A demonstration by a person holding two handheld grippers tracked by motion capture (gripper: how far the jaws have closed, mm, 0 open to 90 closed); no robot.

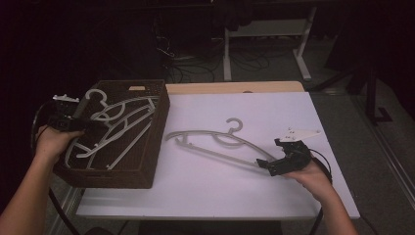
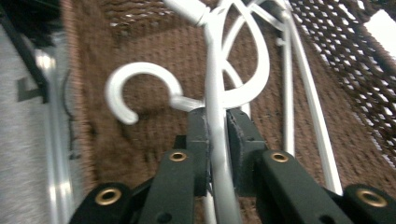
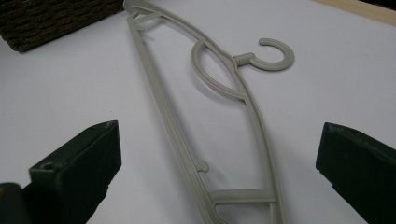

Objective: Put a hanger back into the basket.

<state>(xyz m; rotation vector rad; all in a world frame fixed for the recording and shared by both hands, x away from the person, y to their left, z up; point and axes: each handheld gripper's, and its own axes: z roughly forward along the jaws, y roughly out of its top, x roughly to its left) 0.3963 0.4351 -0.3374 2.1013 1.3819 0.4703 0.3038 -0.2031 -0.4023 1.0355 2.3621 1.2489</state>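
At the left edge of the table (image 1: 210, 196) sits a dark woven basket (image 1: 157, 127), and pale plastic hangers lie in it in a loose pile (image 1: 128, 113). The left tongs (image 1: 80, 123) reach in over the basket's left wall. Seen in the left gripper view, these tongs (image 2: 215, 135) have a white hanger's bar (image 2: 215, 93) running up between the two black pads; the pads stand close on either side of it, the left one against the bar, and whether they press on it cannot be told. A second hanger's hook (image 2: 140, 88) curls just to the left of the bar, over the woven bottom.

Out on the white tabletop, about the middle and nearer the front edge, a grey hanger (image 1: 215, 144) lies flat, its hook toward the far edge. The right tongs (image 1: 268, 165) sit at that hanger's right-hand end, low over the table. In the right gripper view the jaws stand wide apart, with the grey hanger (image 3: 219, 98) lying between them, touching neither pad.
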